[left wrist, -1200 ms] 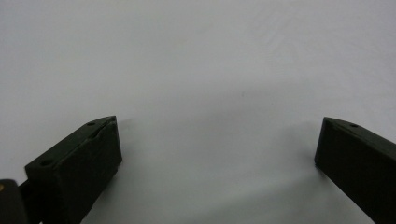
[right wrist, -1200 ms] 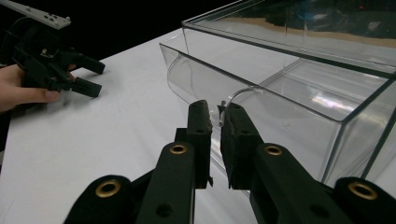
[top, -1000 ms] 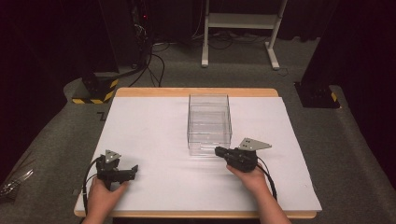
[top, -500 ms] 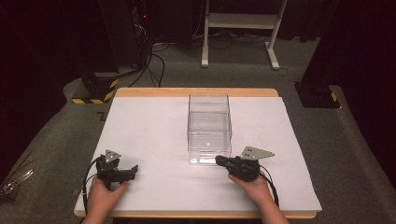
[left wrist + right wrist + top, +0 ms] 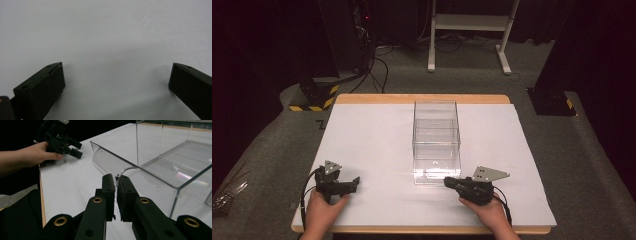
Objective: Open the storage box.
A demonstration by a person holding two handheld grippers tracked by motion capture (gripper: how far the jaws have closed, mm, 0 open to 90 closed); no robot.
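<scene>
A clear plastic box (image 5: 436, 142) stands on the white sheet (image 5: 372, 135) that covers the counter (image 5: 422, 98), near the middle and reaching toward the far edge. Its walls are see-through and an inner divider splits it into compartments.

The right gripper (image 5: 448, 182) lies at about five o'clock from the box's near end, held by the right hand (image 5: 489, 212), with its grey three-cornered plate (image 5: 488, 174) on top. In the right gripper view its fingers (image 5: 109, 185) are drawn nearly together, and a thin curved clear tab (image 5: 124, 171) at the box's near lower edge sits right at the fingertips; whether the fingers actually pinch it is hard to judge from this angle, though they look closed on it.

The left gripper (image 5: 356, 181) rests at about seven o'clock from the box, well apart from it, near the counter's front left corner, held by the left hand (image 5: 323, 212). In the left gripper view its fingers (image 5: 47, 82) stand wide apart over the bare white sheet, with nothing between them. A black cable (image 5: 305, 192) loops from it beside the hand.
</scene>
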